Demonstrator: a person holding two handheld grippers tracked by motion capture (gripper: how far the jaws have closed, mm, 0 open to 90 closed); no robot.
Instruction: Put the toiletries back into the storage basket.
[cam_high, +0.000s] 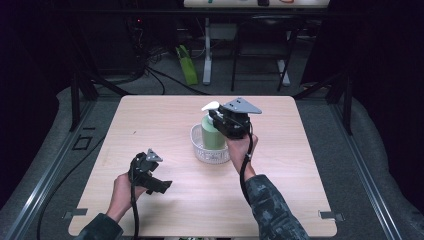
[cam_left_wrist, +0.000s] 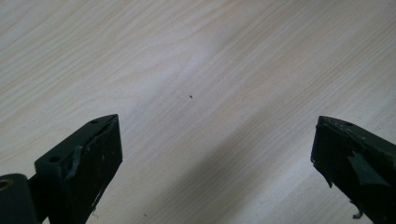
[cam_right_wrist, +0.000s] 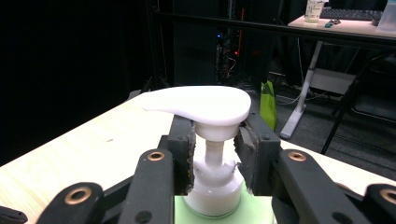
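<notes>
From above, a green soap bottle stands in a white basket mid-bench, right gripper at its pump. The left gripper hangs jaws wide over bare wood. The right gripper's jaws clamp the pump's neck.

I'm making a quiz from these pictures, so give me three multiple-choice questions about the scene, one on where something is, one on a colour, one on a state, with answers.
1. Where does the pump bottle stand?
A. In the white basket
B. On the floor
C. Beside the left gripper

2. What colour is the bottle's body?
A. Red
B. Light green
C. Black

3. How do the left gripper's fingers stand?
A. Clamped on the bottle
B. Apart over the bare table
C. Closed on a cloth

Answers: 1 A, the high view shows the bottle inside the basket. 2 B, the body is green under a white pump head. 3 B, the left gripper view shows a wide gap with nothing but wood between them.
</notes>
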